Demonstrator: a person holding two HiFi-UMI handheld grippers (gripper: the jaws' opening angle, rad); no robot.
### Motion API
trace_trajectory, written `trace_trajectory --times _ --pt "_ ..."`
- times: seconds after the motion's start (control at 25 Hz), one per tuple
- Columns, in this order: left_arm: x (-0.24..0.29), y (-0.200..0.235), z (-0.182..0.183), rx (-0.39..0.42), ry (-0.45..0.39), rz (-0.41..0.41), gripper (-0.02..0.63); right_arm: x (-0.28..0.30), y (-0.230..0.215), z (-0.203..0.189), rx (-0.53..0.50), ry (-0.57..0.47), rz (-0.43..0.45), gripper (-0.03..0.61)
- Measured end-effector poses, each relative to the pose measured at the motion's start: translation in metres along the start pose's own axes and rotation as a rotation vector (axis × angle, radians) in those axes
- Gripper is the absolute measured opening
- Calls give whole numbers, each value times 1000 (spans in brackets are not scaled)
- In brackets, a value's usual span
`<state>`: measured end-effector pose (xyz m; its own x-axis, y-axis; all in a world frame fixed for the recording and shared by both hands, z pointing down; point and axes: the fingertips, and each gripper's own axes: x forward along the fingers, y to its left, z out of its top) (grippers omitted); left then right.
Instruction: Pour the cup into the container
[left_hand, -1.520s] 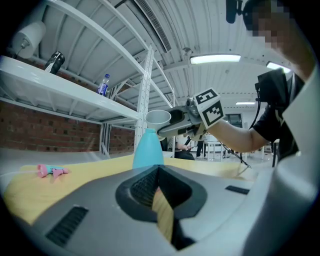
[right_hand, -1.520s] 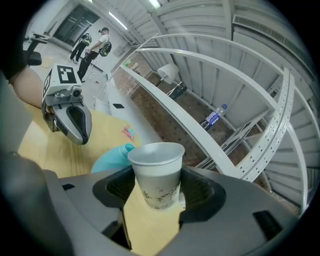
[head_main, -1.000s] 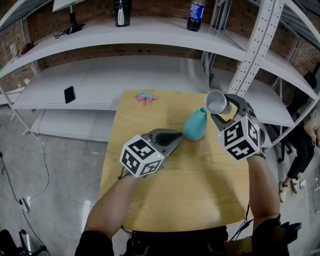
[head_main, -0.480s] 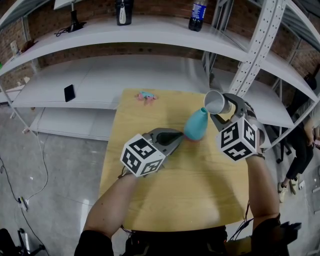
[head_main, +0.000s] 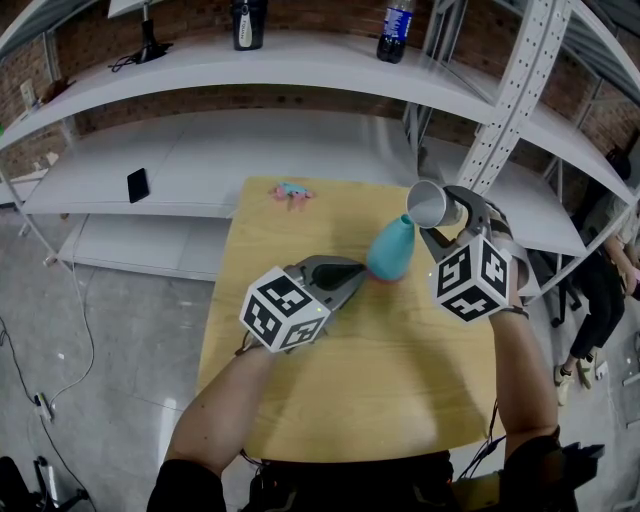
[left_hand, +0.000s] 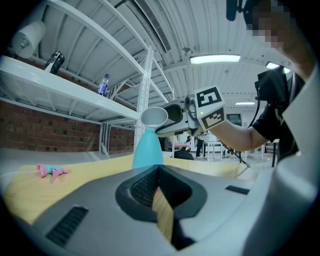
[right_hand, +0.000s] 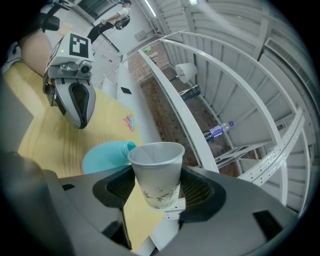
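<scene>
A teal narrow-necked container (head_main: 391, 250) stands on the wooden table (head_main: 380, 380). My right gripper (head_main: 440, 215) is shut on a white paper cup (head_main: 428, 205), which lies tipped on its side, its rim just right of the container's mouth. In the right gripper view the cup (right_hand: 156, 172) sits between the jaws with the container (right_hand: 102, 152) below and left. My left gripper (head_main: 358, 272) rests low by the container's base, shut and empty. In the left gripper view the container (left_hand: 147, 147) stands ahead of the jaws, the cup (left_hand: 154, 116) above its mouth.
A small pink and blue toy (head_main: 291, 193) lies at the table's far edge. White shelves behind hold a phone (head_main: 139, 187) and a bottle (head_main: 393, 30). A perforated metal post (head_main: 510, 90) rises close to the right gripper. A person (head_main: 610, 270) sits at the far right.
The right gripper and its cup have shifted slightly left, closer to the container's mouth. The left gripper has stayed put.
</scene>
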<state>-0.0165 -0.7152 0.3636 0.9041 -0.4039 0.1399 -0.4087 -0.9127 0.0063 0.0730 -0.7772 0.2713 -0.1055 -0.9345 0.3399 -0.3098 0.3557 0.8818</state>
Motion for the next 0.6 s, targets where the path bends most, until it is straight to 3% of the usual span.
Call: trace_trajectory --times 0.6 --pt "0 -1 0 1 1 -6 2 1 1 0 -38 17 -9 287"
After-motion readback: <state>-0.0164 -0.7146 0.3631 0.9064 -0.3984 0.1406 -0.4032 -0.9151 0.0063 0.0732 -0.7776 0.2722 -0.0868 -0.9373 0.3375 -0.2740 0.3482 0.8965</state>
